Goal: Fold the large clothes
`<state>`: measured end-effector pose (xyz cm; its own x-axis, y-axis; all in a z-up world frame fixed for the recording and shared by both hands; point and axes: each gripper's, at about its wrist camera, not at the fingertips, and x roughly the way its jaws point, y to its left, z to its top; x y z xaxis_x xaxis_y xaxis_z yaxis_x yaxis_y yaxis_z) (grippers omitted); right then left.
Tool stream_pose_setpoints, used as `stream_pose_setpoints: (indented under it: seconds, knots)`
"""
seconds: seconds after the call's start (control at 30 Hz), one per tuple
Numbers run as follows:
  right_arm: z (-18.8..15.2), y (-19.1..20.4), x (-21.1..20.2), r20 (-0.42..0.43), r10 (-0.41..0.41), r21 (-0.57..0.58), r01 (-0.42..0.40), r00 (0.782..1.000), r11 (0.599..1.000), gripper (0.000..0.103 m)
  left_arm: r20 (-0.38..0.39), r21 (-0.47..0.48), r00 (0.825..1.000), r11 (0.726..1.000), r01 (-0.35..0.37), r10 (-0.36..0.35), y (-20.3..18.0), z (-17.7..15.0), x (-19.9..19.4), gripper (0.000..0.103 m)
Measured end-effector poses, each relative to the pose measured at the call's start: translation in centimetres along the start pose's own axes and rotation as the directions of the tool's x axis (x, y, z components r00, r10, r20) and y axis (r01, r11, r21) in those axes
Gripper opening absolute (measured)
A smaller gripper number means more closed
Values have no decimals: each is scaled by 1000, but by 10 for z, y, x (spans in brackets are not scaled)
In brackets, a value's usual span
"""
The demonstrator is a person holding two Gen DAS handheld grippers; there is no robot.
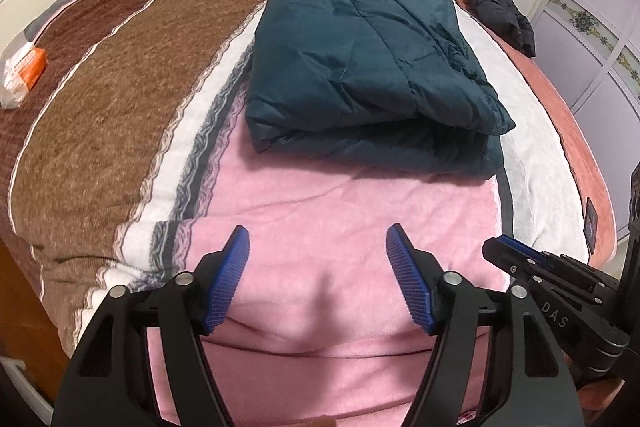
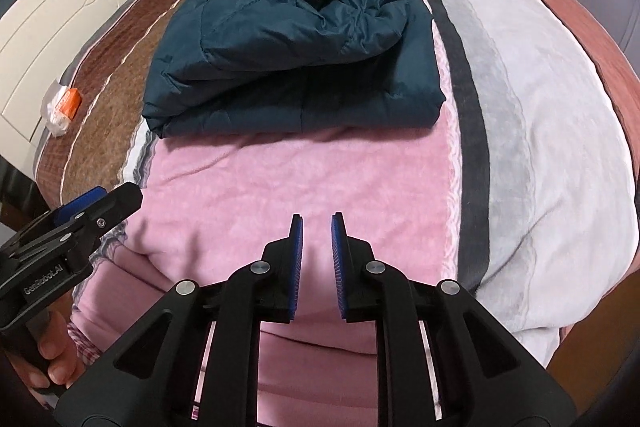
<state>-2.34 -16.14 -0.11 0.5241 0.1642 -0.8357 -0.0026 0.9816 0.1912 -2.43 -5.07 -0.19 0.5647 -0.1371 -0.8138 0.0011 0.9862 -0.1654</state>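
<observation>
Two tongs hover over the pink band of the bed's striped blanket [image 1: 120, 115], both empty. Orange packet [image 1: 24, 73] at 9 o'clock by the headboard. Left tongs [image 1: 318, 247] at 6 o'clock, spread wide. Folded teal puffer jacket [image 1: 360, 67] lies at 12 o'clock, well apart from both. Right tongs [image 2: 316, 227] nearly closed, a narrow gap showing between the pads. Black garment [image 1: 500, 7] at 2 o'clock near the bed's edge.

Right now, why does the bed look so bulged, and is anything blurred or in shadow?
Left wrist view: fisheye bends the striped blanket into a dome, with dark corners; the folded teal jacket is sharp and shadows the pink stripe below it. Right wrist view: same bulge; sharp, evenly lit, no glare.
</observation>
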Motion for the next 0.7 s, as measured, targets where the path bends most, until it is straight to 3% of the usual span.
stream_pose_setpoints:
  seconds: [0.7]
  knots:
    - [-8, 3, 3, -37, -7, 4, 7, 999, 1000, 16, -7, 13, 1000, 1000, 9, -9, -1, -12, -5, 62]
